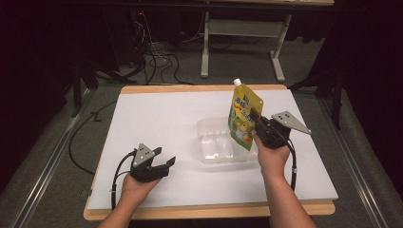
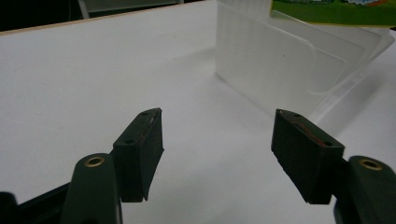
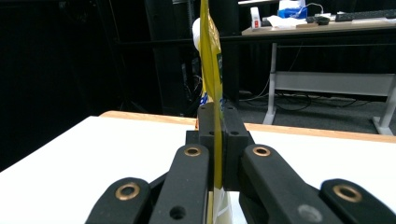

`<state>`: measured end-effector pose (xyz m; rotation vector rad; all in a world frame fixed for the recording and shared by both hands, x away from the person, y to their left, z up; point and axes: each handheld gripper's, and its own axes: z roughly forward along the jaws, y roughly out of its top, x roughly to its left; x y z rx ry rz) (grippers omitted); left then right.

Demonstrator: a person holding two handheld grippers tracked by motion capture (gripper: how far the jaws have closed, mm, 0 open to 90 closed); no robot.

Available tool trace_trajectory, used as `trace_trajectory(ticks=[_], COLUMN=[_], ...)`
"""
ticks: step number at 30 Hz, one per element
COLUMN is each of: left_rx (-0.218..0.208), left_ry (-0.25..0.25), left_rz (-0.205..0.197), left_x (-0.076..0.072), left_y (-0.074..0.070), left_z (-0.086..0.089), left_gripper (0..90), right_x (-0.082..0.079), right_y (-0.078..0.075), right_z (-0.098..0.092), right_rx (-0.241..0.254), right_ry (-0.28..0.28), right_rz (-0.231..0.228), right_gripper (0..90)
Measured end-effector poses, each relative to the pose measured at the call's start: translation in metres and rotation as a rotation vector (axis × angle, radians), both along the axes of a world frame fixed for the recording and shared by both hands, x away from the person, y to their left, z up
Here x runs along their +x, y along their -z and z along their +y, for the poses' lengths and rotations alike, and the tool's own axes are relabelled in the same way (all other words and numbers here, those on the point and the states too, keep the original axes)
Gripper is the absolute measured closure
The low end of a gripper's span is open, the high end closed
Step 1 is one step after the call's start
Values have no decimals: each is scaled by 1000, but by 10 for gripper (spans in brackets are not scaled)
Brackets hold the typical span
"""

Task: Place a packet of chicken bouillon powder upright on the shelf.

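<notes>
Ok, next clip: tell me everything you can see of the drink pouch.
The drink pouch is a flat, flexible yellow-green pack with printed graphics and a white screw cap at its top corner. It is held upright above the clear plastic tray, pinched at its edge by the shut right gripper. In the right gripper view it shows edge-on between the closed jaws. Whether its bottom touches the tray cannot be told.

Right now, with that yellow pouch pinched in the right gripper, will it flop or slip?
Probably floppy: the yellow pouch is a thin film, seen edge-on between the right gripper jaws. It stands upright, so likely light. The glossy film may slip if the grip loosens.
</notes>
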<state>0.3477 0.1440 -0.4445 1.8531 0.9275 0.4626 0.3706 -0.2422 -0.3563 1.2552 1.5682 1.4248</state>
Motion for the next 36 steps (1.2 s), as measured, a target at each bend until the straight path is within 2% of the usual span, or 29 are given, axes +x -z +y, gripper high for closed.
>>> trace_trajectory(ticks=[10, 17, 21, 25, 27, 30, 31, 33, 36], left_rx=[0, 3, 1, -37, -63, -24, -25, -28, 13], left_ry=[-3, -4, 31, 71, 74, 67, 59, 33, -18], left_rz=[0, -7, 0, 29, 67, 52, 63, 82, 69], left_x=[0, -3, -5, -7, -5, -1, 3, 10, 17], left_y=[0, -2, -5, -9, -12, -15, -14, -12, -9], left_z=[2, 4, -1, -24, -40, -71, -79, -96, -114], left_gripper=[346, 347, 345, 341, 344, 351, 353, 353, 396], right_x=[0, -2, -3, -6, -6, -7, -7, -7, -8], right_y=[9, 23, 27, 31, 32, 33, 33, 33, 35], right_z=[4, 2, -1, -5, -5, -6, -6, -6, -4], right_rx=[-4, 2, 16, 32, 36, 42, 42, 45, 41], right_ry=[2, -13, -9, -17, -19, -25, -24, -28, -33], right_rz=[3, -40, -45, -66, -75, -92, -94, -98, -103], right_gripper=[900, 900, 900, 900, 900, 900, 900, 900, 900])
